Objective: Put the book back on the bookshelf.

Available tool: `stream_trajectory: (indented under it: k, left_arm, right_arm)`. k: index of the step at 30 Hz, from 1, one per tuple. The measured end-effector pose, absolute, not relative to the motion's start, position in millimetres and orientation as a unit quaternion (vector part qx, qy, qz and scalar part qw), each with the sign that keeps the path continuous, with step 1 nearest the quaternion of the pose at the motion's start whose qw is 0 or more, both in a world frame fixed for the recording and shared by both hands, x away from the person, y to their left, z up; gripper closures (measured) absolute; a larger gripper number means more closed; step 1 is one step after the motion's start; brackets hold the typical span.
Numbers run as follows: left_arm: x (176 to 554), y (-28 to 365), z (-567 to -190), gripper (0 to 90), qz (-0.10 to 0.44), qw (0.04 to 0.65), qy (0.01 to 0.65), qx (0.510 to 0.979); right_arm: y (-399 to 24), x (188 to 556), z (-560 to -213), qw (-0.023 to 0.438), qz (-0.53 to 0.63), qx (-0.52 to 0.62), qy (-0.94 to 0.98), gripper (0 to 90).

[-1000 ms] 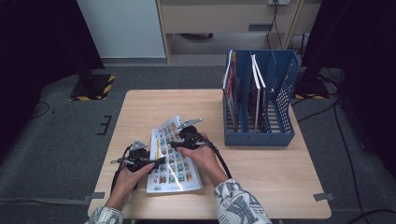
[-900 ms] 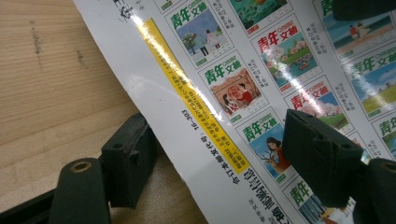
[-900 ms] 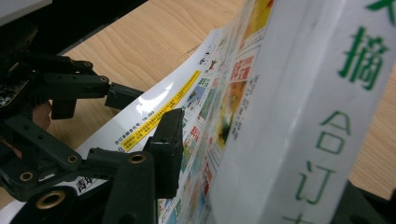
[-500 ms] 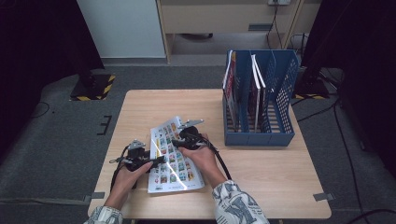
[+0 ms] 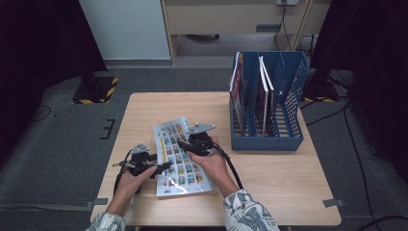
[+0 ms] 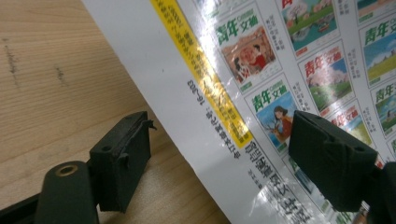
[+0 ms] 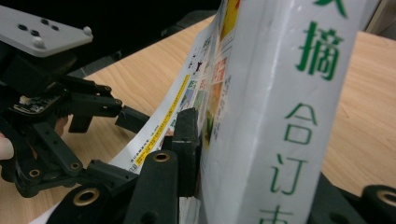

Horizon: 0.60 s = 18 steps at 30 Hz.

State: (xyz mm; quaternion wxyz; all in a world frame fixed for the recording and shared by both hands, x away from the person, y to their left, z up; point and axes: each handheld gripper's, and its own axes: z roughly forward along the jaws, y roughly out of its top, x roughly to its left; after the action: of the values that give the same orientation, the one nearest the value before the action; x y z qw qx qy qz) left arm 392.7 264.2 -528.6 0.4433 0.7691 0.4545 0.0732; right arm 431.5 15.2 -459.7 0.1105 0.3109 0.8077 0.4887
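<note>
A thick book with a cover of small colourful pictures lies on the wooden table. My right gripper is at its upper right edge. In the right gripper view the white spine with green characters fills the gap of the right gripper, and one pad presses on the cover. These jaws have just been closing. My left gripper stands open astride the book's left edge. One jaw rests over the table and the other over the cover. The left gripper has just been opening.
A blue file rack holding a few upright books stands at the table's right rear. Bare wood lies left of the book. The left gripper faces the right one across the cover. Cables trail from both grippers toward the table's front edge.
My right gripper has shifted slightly at the book's upper right edge. The book and my left hand stay where they were.
</note>
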Motion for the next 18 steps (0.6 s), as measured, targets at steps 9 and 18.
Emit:
stream_trajectory:
  k: [9, 18]
  left_arm:
    - [392, 255, -531, 18.8, 0.041, 0.446, 0.435, 0.781]
    - [393, 253, -533, 19.0, 0.02, 0.444, 0.433, 0.784]
  right_arm:
    - [11, 429, -452, 0.125, 0.51, 0.296, 0.798, 71.1]
    - [12, 431, -452, 0.122, 0.509, 0.297, 0.798, 71.2]
